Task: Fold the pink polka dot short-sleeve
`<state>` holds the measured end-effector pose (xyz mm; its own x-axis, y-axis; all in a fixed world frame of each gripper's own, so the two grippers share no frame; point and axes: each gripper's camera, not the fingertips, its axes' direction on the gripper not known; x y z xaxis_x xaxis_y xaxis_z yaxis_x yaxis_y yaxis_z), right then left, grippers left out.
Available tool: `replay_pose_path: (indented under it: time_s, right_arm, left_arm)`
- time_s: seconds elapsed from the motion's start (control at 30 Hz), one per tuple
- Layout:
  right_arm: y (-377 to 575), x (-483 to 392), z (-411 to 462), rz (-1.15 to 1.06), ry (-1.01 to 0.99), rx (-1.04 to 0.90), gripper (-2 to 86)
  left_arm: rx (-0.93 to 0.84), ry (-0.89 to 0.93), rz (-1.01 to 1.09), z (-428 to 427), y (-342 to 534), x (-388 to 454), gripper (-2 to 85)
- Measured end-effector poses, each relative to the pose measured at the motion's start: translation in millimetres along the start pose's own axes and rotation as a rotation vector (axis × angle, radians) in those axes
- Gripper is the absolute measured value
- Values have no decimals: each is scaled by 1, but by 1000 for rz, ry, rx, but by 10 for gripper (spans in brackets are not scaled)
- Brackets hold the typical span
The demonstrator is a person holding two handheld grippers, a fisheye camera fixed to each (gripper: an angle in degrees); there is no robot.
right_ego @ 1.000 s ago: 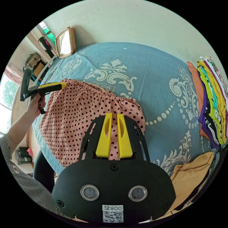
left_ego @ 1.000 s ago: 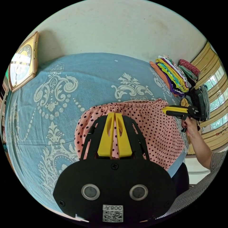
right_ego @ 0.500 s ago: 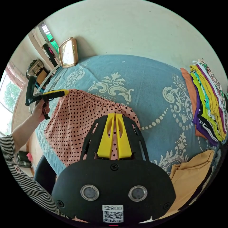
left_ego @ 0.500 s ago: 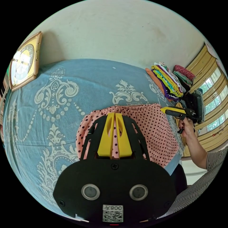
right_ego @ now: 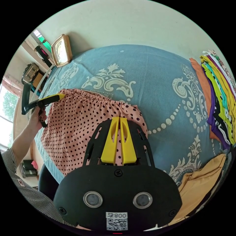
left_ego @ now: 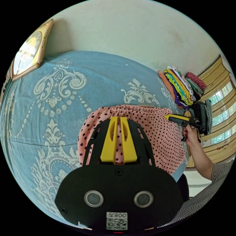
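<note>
The pink polka dot short-sleeve (left_ego: 159, 137) hangs stretched between both grippers, its gathered edge uppermost, over the near side of a bed. My left gripper (left_ego: 117, 119) is shut on the gathered edge at one end, with fabric showing between the yellow jaws. My right gripper (right_ego: 119, 119) is shut on the other end. In the right gripper view, the left gripper (right_ego: 60, 95) pinches the far corner of the garment (right_ego: 78, 127). In the left gripper view, the right gripper (left_ego: 168, 117) is at the opposite corner, held by a hand (left_ego: 190, 137).
A blue bedcover (left_ego: 49, 123) with pale scrollwork spreads behind the garment. A stack of folded clothes (right_ego: 218, 103) lies at its far side, with an orange-yellow cloth (right_ego: 199, 182) nearer. A framed clock (left_ego: 29, 51) leans on the wall. A striped sleeve (left_ego: 211, 179) is by the bed's edge.
Both grippers keep their hold and the garment stays stretched between them. The views have tilted and shifted slightly with the hands. The garment hangs much as before.
</note>
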<state>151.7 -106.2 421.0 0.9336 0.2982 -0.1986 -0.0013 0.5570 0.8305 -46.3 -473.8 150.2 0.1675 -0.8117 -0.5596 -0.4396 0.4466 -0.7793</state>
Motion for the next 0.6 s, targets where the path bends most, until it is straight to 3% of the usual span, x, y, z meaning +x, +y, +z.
replay_pose_path:
  time_s: [0.23, 0.43, 0.6]
  right_arm:
    - [67, 10, -55, 28, -163, 114, 2]
    - [159, 0, -67, 51, -152, 45, 2]
    - [168, 26, -71, 107, -218, 67, 2]
  left_arm:
    - [112, 72, -49, -77, 73, -19, 27]
    - [29, 20, -163, -103, 157, -35, 39]
    - [-2, 50, -247, -112, 193, -50, 44]
